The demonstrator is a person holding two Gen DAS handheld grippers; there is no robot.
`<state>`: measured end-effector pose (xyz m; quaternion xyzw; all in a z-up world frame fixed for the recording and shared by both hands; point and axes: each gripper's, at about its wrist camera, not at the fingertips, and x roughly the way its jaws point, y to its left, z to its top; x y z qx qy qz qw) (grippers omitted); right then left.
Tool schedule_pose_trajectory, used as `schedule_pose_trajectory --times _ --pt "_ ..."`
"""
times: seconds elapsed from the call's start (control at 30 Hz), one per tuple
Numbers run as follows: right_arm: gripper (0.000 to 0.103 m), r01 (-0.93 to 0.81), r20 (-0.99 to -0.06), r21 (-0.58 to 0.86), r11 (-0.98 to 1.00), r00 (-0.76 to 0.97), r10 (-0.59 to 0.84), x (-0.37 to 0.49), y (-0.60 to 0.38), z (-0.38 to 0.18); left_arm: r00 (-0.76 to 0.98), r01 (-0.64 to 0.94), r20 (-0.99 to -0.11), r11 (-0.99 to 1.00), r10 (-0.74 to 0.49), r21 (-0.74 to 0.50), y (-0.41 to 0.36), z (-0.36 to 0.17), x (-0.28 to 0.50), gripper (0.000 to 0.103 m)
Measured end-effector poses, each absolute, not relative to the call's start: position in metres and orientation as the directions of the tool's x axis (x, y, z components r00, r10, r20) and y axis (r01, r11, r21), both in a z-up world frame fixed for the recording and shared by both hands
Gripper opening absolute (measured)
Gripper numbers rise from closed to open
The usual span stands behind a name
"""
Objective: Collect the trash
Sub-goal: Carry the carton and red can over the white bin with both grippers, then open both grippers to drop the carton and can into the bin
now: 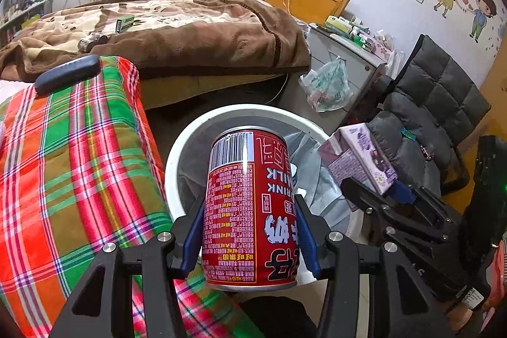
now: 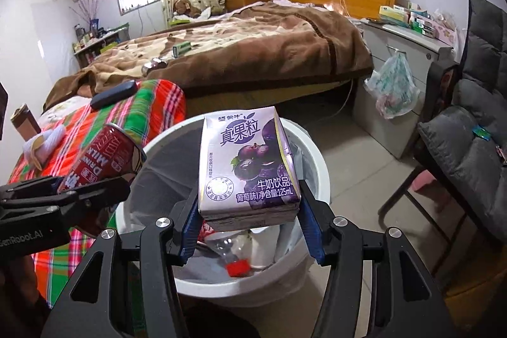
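My left gripper (image 1: 250,230) is shut on a red milk drink can (image 1: 250,208), held over the near left rim of a white trash bin (image 1: 190,141). My right gripper (image 2: 250,211) is shut on a purple grape milk carton (image 2: 247,163), held above the white trash bin (image 2: 317,154). Inside the bin lie a clear plastic bottle with a red cap (image 2: 236,266) and other wrappers. The red can (image 2: 104,160) and left gripper (image 2: 63,189) show at the left of the right wrist view; the carton (image 1: 361,157) and right gripper (image 1: 380,192) show at the right of the left wrist view.
A plaid red and green blanket (image 1: 73,157) with a black remote (image 1: 66,72) lies left of the bin. A bed with a brown blanket (image 2: 253,46) is behind. A grey cabinet with a hanging plastic bag (image 2: 393,84) and a grey padded chair (image 2: 469,141) stand at right.
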<state>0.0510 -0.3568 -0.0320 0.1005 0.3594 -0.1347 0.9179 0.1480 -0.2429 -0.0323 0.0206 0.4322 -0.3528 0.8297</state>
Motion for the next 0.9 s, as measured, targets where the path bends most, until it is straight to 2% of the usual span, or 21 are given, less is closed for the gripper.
schedule_pose_trajectory --times 0.13,0.23,0.27,0.9 --pt "0.056 0.322 -0.705 0.084 0.943 0.688 -0.172 0.053 -0.36 -0.035 0.385 0.596 -0.73 0.756 -0.564 -0.27 -0.243 -0.032 0.152 0.054" --pt "0.06 0.325 -0.697 0.052 0.944 0.689 -0.199 0.05 -0.356 -0.033 0.393 0.595 -0.727 0.759 -0.563 -0.266 -0.241 -0.03 0.15 0.061" --pt "0.062 0.324 -0.694 0.055 0.944 0.692 -0.197 0.05 -0.358 -0.032 0.392 0.596 -0.725 0.757 -0.566 -0.269 -0.24 -0.03 0.15 0.061" --pt "0.063 0.314 -0.658 0.061 0.947 0.727 -0.199 0.043 -0.342 -0.018 0.45 0.566 -0.686 0.777 -0.572 -0.276 -0.203 -0.009 0.13 0.061"
